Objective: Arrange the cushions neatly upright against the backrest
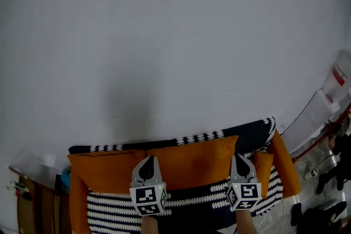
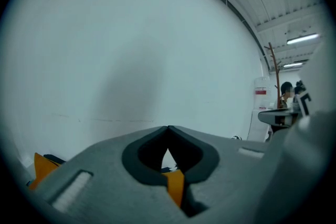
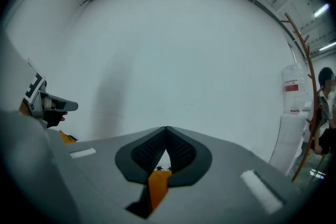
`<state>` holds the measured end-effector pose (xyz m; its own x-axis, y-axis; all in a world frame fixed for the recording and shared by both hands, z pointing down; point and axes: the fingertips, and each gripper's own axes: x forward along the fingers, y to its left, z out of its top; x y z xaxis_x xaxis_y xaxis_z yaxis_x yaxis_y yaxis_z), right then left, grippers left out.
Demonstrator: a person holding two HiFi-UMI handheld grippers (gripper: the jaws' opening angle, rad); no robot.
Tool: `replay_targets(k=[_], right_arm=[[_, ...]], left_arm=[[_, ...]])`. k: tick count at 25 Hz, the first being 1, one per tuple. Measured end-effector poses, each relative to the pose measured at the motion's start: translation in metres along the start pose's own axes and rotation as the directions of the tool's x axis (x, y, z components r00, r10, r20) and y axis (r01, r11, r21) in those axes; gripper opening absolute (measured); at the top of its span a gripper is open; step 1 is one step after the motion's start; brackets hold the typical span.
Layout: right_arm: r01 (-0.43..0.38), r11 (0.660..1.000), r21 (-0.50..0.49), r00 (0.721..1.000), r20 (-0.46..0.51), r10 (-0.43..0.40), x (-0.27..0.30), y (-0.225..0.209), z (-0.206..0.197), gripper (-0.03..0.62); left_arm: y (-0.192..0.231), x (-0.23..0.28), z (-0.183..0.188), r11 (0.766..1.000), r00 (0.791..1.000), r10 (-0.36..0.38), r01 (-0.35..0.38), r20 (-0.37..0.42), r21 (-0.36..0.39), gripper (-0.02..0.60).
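A wide orange cushion (image 1: pixel 192 164) stands in front of the sofa's dark backrest (image 1: pixel 249 134), spanning the gap between my two grippers. My left gripper (image 1: pixel 147 161) is at its left end and my right gripper (image 1: pixel 240 160) at its right end. In the left gripper view the jaws meet at the tip and the left gripper (image 2: pixel 168 131) is shut on a strip of orange cushion fabric (image 2: pixel 175 186). The right gripper (image 3: pixel 166 131) likewise pinches orange fabric (image 3: pixel 157 186). A second orange cushion (image 1: pixel 101 170) leans at the left.
A black-and-white patterned throw (image 1: pixel 192 203) covers the seat below the cushions. Orange upholstery (image 1: pixel 286 164) shows at the sofa's right end. Behind the sofa is a white wall (image 1: pixel 164 35). A water dispenser (image 1: pixel 335 82) stands at the right and a wooden side table (image 1: pixel 27 197) at the left.
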<state>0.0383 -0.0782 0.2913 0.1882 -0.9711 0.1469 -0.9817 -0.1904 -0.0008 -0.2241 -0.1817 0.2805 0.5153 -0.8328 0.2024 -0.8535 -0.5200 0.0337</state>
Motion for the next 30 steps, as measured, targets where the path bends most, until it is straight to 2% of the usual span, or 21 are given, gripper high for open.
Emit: replay_targets(k=[8,17,25,30], right_arm=[[0.013,1.000,0.010,1.000,0.025,-0.014,-0.019,0.010,0.010,0.009],[0.067,0.998,0.018,0.998,0.018,-0.067,-0.039,0.016,0.006,0.009],[0.164,0.986,0.022,0.986,-0.010,-0.164,-0.061,0.006,-0.008,0.009],[0.266,0.963,0.041,0.964,-0.030,-0.265,-0.084,-0.011,-0.017,0.009]], left_arm=[[-0.004,-0.015,0.007,1.000,0.999,-0.025,0.025,0.021,-0.002,0.005],[-0.004,-0.022,0.007,0.998,0.998,-0.063,0.063,0.026,0.018,0.005],[-0.020,-0.011,0.002,0.987,0.988,-0.156,0.156,0.015,0.045,0.005],[-0.039,-0.003,-0.006,0.971,0.972,-0.233,0.233,0.002,0.045,0.005]])
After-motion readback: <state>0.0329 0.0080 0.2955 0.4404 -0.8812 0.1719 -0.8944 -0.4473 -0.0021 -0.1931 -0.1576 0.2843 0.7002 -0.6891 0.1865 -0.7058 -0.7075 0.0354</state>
